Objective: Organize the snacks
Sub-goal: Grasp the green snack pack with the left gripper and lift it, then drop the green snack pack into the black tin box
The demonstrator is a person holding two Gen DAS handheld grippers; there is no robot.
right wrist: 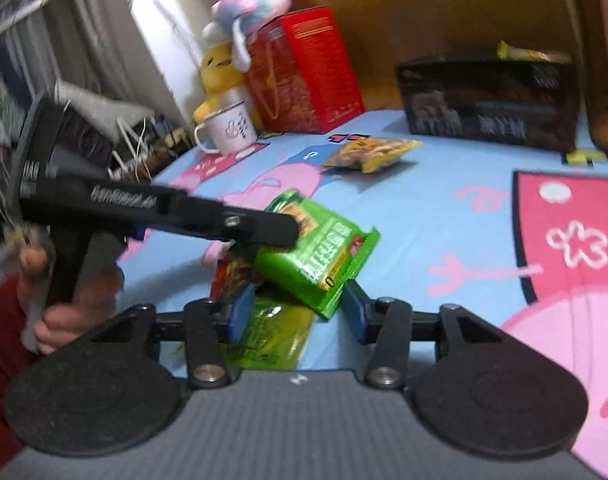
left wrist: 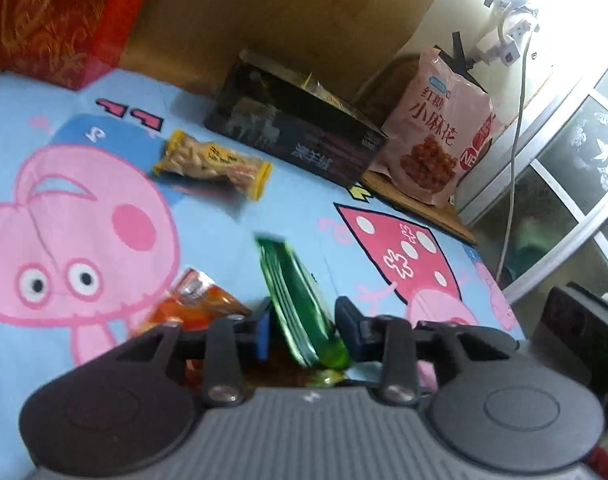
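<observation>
My left gripper is shut on a green snack packet, held edge-on above the blue cartoon sheet. The same packet shows in the right wrist view, held by the left gripper that reaches in from the left. My right gripper is open, its blue pads either side of a yellow-green packet lying below. An orange-red packet lies beside the left gripper; it also shows in the right wrist view. A yellow peanut packet lies farther off, also visible from the right.
A black box stands at the back, also in the right wrist view. A pink snack bag leans by it. A red box, a white mug and plush toys stand at the far left.
</observation>
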